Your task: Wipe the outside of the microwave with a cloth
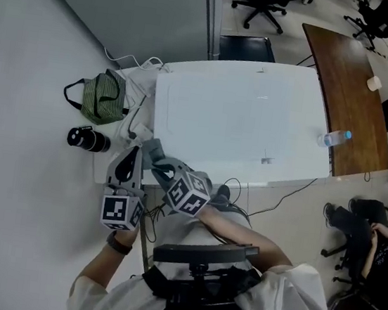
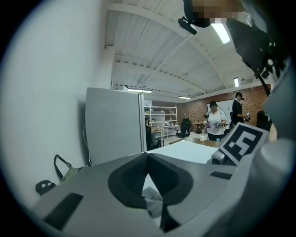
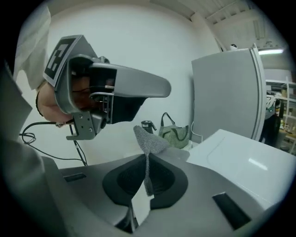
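Observation:
The white microwave (image 1: 241, 118) lies below me, its broad top (image 3: 240, 155) showing. A grey cloth (image 3: 149, 140) stands up from my right gripper (image 3: 146, 162), whose jaws are shut on it; in the head view this gripper (image 1: 156, 161) sits at the microwave's near left corner with the cloth (image 1: 150, 148) bunched at its tip. My left gripper (image 1: 133, 155) hangs just left of it, off the microwave's side. Its jaws (image 2: 148, 155) meet at the tips with nothing pinched; a bit of cloth (image 2: 155, 203) shows through the gap below them.
A green striped bag (image 1: 104, 98) and a black cylinder (image 1: 87, 139) lie left of the microwave. A grey cabinet (image 1: 142, 9) stands behind. Cables trail at the front. To the right is a brown table (image 1: 345, 85) with a water bottle (image 1: 334, 138). People (image 2: 213, 121) stand far off.

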### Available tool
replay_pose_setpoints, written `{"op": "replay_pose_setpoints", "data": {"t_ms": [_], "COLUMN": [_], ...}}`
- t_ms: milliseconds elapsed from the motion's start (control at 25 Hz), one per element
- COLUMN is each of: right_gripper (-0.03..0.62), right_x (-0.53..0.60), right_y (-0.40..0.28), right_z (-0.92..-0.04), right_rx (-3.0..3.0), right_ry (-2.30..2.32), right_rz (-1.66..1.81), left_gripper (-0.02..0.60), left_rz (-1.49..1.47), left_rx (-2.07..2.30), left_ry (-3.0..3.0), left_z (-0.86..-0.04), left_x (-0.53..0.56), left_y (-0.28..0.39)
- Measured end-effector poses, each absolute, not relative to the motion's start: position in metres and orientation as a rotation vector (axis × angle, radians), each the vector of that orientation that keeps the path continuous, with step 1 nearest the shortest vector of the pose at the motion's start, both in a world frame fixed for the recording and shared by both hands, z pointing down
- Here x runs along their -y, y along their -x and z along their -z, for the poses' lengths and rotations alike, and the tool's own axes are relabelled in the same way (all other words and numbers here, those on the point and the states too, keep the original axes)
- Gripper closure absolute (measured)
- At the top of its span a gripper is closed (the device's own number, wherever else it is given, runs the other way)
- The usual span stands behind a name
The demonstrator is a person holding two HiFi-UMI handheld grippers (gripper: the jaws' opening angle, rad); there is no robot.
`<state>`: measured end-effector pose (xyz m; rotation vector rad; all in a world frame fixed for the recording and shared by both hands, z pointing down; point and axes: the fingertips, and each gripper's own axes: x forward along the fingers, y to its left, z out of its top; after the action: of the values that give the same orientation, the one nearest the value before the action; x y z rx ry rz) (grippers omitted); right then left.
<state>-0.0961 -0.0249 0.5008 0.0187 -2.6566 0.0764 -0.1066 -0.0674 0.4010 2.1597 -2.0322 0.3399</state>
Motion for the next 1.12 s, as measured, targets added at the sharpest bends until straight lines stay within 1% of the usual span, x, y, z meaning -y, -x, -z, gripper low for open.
{"op": "replay_pose_setpoints", "data": {"t_ms": [120,200,280,400,520,600,640,720,840,960,1120], "right_gripper": [0.574,0.574,0.574,0.574,0.574,0.574,0.574,0.574,0.574,0.574,0.574], "right_x": [0.057,0.084,0.112,0.154,0.182,0.184,0.181,0.17,0.146,0.114,0.066], "right_y": [0.051,0.0,-0.066,-0.18,-0.293,-0.346,-0.36,-0.36,-0.308,-0.215,-0.063], "right_z": [-0.507,-0.511,-0.511,-0.514,-0.522,-0.532,-0.537,-0.545,-0.55,-0.559,-0.573], "right_rx": [2.672,2.701,2.714,2.649,2.501,2.405,2.373,2.343,2.365,2.426,2.531], "right_ry": [-0.198,-0.366,-0.575,-0.95,-1.316,-1.468,-1.508,-1.521,-1.444,-1.307,-1.013], "right_rz": [-0.133,-0.221,-0.278,-0.331,-0.325,-0.359,-0.385,-0.409,-0.405,-0.396,-0.316], "left_gripper": [0.554,0.554,0.554,0.554,0.554,0.554,0.554,0.554,0.554,0.554,0.554], "left_rz": [-0.35,-0.316,-0.286,-0.317,-0.324,-0.314,-0.306,-0.276,-0.22,-0.186,-0.188], "left_rx": [2.056,2.093,2.114,2.09,2.067,2.079,2.086,2.085,2.058,2.027,1.973], "left_ry": [-2.11,-2.032,-1.957,-1.95,-1.943,-1.918,-1.911,-1.923,-1.979,-2.03,-2.04], "left_z": [-0.416,-0.431,-0.446,-0.462,-0.472,-0.473,-0.472,-0.466,-0.455,-0.453,-0.474], "left_x": [0.06,0.053,0.045,0.039,0.036,0.032,0.029,0.024,0.012,-0.01,-0.045], "left_y": [0.094,0.083,0.067,0.043,0.038,0.045,0.05,0.061,0.079,0.109,0.155]}}
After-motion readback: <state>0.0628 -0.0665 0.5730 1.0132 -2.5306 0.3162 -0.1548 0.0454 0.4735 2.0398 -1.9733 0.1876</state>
